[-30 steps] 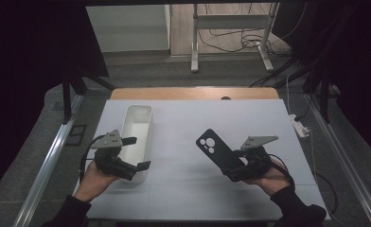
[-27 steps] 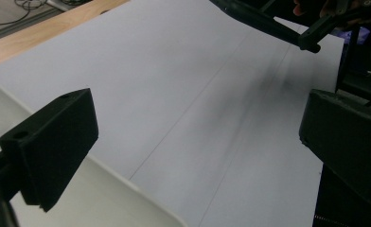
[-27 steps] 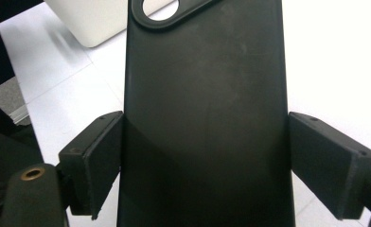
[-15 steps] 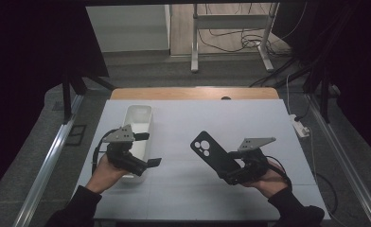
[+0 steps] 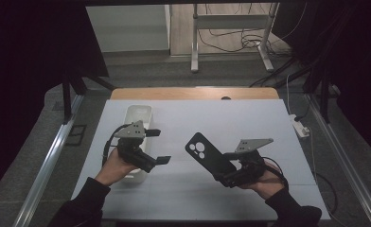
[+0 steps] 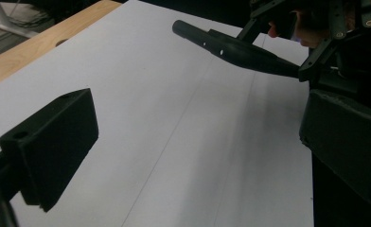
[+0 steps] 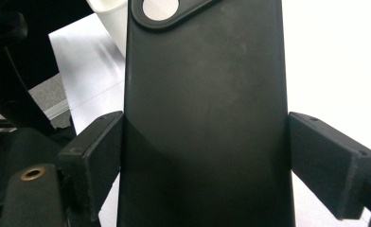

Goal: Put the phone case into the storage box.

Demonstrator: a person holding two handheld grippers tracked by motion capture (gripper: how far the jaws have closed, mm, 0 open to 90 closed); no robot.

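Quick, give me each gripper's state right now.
Left gripper: open, nothing between its jaws.
Right gripper: shut on the black phone case, held off the table.

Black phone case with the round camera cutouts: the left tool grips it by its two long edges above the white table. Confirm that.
Wrong tool. The right tool grips the black phone case with the round camera cutouts by its two long edges above the white table; the right gripper view shows both jaws pressed against its sides. The left tool stands open, nothing between its jaws.
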